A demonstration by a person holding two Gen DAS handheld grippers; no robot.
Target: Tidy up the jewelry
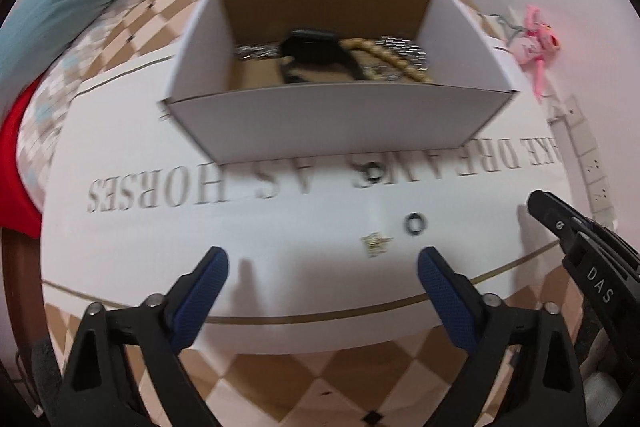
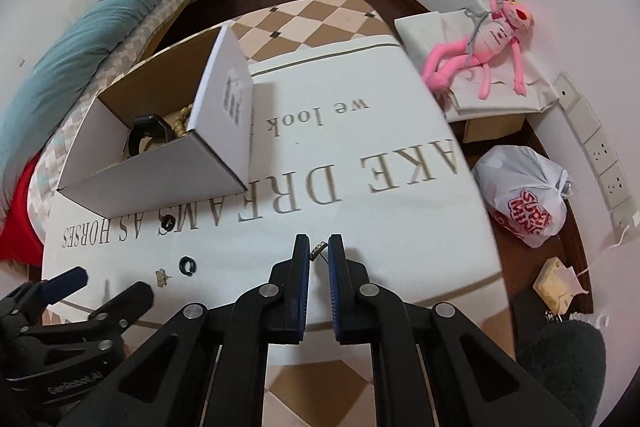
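Observation:
A white cardboard box (image 1: 340, 123) stands on the white lettered cloth (image 1: 160, 247); it also shows in the right wrist view (image 2: 152, 183). Inside lie a black watch (image 1: 316, 53), a wooden bead string (image 1: 384, 61) and silver chains. On the cloth lie two dark rings (image 1: 416, 223) (image 1: 371, 173) and a small gold earring (image 1: 374, 243). My left gripper (image 1: 323, 267) is open and empty, just in front of them. My right gripper (image 2: 319, 247) is nearly closed around a small gold piece (image 2: 319, 250) between its tips; the rings (image 2: 188, 265) (image 2: 168, 221) lie to its left.
A pink plush toy (image 2: 476, 51) lies on a white box right of the table. A white plastic bag (image 2: 524, 195) and a yellow object (image 2: 556, 285) sit on the floor at right. A bed with a teal blanket (image 2: 100, 39) is at left.

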